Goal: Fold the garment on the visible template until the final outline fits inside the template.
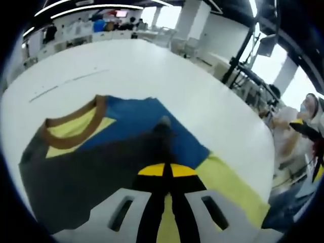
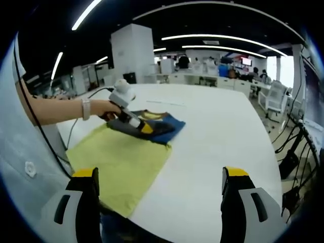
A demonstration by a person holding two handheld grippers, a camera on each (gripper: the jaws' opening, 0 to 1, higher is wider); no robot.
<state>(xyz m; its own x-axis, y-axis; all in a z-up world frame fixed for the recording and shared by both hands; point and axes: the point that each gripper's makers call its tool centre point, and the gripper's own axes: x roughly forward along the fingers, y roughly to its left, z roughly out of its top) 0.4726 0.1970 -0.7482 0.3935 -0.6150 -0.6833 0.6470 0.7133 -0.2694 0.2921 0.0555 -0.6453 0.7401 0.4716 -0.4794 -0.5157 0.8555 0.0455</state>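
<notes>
- My left gripper point(image 1: 165, 132) has its jaws pressed together on a fold of the dark grey and blue garment with the brown collar point(image 1: 96, 152), seen in the left gripper view.
- In the right gripper view that garment point(image 2: 147, 126) lies at 11 o'clock on the flat yellow-green template sheet point(image 2: 121, 162), on the white table point(image 2: 217, 136).
- My right gripper point(image 2: 159, 195) is spread wide, holding nothing, over the table at 6 o'clock.

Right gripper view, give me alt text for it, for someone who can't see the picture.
A person's hand holds the left gripper closed on a folded garment lying on a yellow-green template on a white table. The right gripper hangs open in the foreground, holding nothing.
</notes>
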